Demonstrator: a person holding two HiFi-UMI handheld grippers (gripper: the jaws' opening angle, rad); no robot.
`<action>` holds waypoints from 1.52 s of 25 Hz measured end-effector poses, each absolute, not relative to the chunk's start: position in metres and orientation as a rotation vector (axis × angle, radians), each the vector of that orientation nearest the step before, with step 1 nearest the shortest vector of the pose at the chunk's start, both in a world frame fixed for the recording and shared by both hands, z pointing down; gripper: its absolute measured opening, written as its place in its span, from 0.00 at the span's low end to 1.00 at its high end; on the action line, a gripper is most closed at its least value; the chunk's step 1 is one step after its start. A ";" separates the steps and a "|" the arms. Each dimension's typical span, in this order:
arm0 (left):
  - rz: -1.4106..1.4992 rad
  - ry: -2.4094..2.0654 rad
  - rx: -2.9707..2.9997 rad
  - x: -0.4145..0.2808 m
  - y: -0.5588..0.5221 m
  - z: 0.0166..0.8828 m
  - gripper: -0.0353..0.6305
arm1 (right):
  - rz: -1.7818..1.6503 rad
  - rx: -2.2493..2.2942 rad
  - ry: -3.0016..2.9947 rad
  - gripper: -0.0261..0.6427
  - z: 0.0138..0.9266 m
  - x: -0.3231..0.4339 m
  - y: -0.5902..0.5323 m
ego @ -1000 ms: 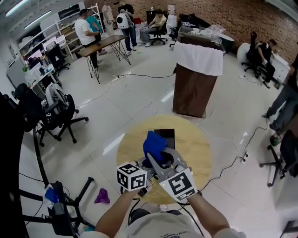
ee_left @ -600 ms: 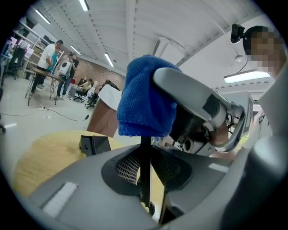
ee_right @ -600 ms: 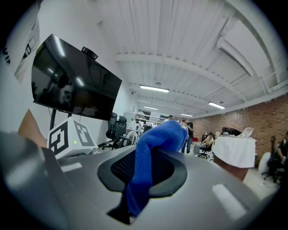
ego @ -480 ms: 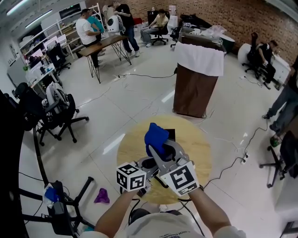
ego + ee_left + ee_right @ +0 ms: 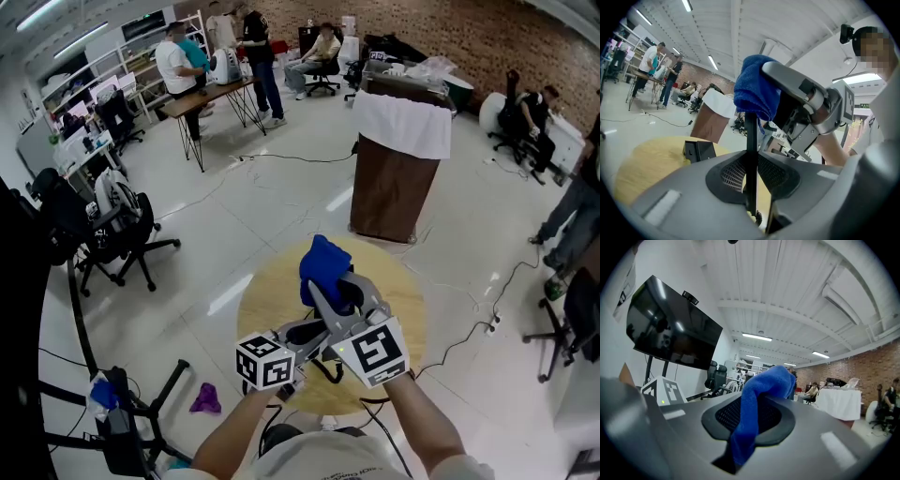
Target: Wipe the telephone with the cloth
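Observation:
My left gripper (image 5: 750,187) is shut on a thin black telephone (image 5: 750,140), which stands edge-on between the jaws. The right gripper (image 5: 801,93) is shut on a blue cloth (image 5: 754,89), and the bunched cloth rests against the telephone's top edge. In the right gripper view the cloth (image 5: 754,404) hangs out from between the jaws. In the head view both grippers are over the round wooden table (image 5: 267,291), the left gripper (image 5: 305,339) low, the right gripper (image 5: 330,286) with the cloth (image 5: 323,262) beyond it. The telephone is hard to make out there.
A small black box-like object (image 5: 698,150) sits on the table behind the telephone. A brown lectern with a white cover (image 5: 398,159) stands beyond the table. Office chairs (image 5: 112,234), floor cables and a purple rag (image 5: 205,397) lie to the left. People stand far back.
The right gripper with the blue cloth has slid farther away along the telephone and a little to the right. The left gripper has stayed in place.

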State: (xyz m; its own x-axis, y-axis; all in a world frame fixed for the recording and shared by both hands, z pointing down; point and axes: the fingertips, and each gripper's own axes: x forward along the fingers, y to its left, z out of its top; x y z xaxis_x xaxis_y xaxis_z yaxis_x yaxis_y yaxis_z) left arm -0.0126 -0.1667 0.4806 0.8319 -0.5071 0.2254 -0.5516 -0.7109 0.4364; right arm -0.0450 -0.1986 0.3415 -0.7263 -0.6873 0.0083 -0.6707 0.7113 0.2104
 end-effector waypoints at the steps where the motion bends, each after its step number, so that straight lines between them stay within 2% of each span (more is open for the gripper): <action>1: 0.122 -0.778 2.519 -0.013 -0.166 0.481 0.15 | -0.296 1.132 -2.829 0.13 0.339 -0.044 -0.200; 10: 0.091 -0.771 2.527 -0.019 -0.162 0.478 0.15 | -0.342 1.182 -2.860 0.13 0.314 -0.036 -0.210; 38: -0.022 -0.752 2.566 -0.030 -0.155 0.455 0.15 | -0.233 1.389 -2.748 0.13 0.335 0.028 -0.223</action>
